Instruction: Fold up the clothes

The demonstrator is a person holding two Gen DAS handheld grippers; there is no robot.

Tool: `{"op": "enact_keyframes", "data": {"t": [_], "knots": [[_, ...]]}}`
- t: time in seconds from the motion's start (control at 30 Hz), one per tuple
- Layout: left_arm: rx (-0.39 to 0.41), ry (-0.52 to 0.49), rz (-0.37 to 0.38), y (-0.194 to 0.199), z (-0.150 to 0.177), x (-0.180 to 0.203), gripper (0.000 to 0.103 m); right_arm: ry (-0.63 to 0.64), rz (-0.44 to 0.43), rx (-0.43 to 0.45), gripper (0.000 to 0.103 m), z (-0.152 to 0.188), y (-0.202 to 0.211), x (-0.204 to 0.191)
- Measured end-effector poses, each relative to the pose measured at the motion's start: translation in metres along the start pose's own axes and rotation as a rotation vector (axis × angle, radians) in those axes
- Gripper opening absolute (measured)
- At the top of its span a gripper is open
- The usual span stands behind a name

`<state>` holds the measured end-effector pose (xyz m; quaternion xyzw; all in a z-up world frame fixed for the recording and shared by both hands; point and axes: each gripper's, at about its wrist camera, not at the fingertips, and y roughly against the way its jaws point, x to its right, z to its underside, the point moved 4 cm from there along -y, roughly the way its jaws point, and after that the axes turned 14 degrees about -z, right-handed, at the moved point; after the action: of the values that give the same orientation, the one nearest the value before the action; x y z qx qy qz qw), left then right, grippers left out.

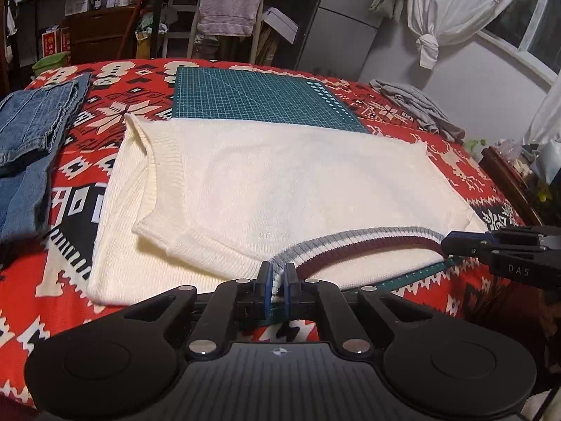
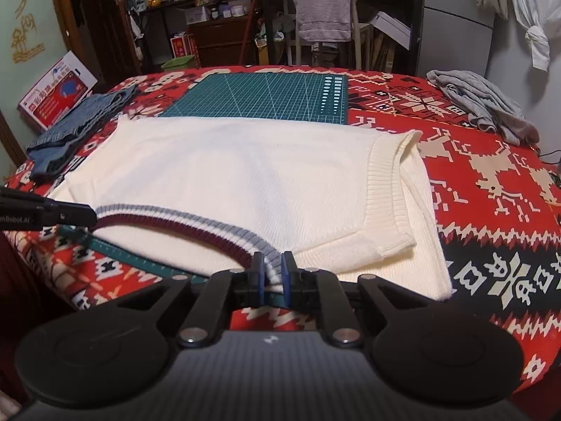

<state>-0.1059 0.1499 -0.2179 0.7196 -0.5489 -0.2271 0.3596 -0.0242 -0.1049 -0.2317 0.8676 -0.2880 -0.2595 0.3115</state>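
A cream knit sweater (image 1: 280, 182) (image 2: 245, 175) lies flat across a red patterned blanket, both sleeves folded in over its body. Its neckband (image 1: 368, 242) (image 2: 182, 221), striped maroon and grey-blue, runs along the near edge. My left gripper (image 1: 277, 273) is shut on the left end of that neckband. My right gripper (image 2: 272, 270) is shut on its right end. Each gripper shows in the other's view: the right one (image 1: 452, 244) at the far right, the left one (image 2: 84, 215) at the far left.
A green cutting mat (image 1: 259, 94) (image 2: 266, 94) lies under and beyond the sweater. Folded jeans (image 1: 31, 129) (image 2: 77, 122) sit at the left, a crumpled grey garment (image 1: 417, 105) (image 2: 484, 101) at the right. Shelves, a chair with a towel (image 1: 231, 0) and a fridge stand behind.
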Motion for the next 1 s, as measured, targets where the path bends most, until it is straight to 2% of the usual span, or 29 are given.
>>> {"op": "enact_keyframes", "data": {"t": [0.17,0.33,0.47,0.67,0.8,1.0], "knots": [[-0.016,0.014,0.008,0.008,0.003,0.000,0.005,-0.037,-0.026,0.010,0.013,0.000,0.010,0.003],[0.047,0.045,0.000,0.012,-0.012,-0.007,0.005,-0.063,-0.008,0.063,0.012,-0.011,0.020,0.016],[0.016,0.134,-0.056,-0.008,-0.017,-0.028,0.005,-0.121,0.016,0.089,0.012,-0.016,0.017,0.037],[-0.006,0.250,-0.042,-0.009,-0.006,-0.054,0.003,-0.254,0.027,0.107,0.010,-0.004,0.015,0.071],[-0.010,0.248,-0.049,-0.005,-0.004,-0.052,0.003,-0.244,0.016,0.096,0.013,-0.004,0.012,0.067],[-0.023,0.158,-0.049,0.000,-0.002,-0.032,0.003,-0.157,-0.004,0.058,0.019,-0.004,0.007,0.038]]}}
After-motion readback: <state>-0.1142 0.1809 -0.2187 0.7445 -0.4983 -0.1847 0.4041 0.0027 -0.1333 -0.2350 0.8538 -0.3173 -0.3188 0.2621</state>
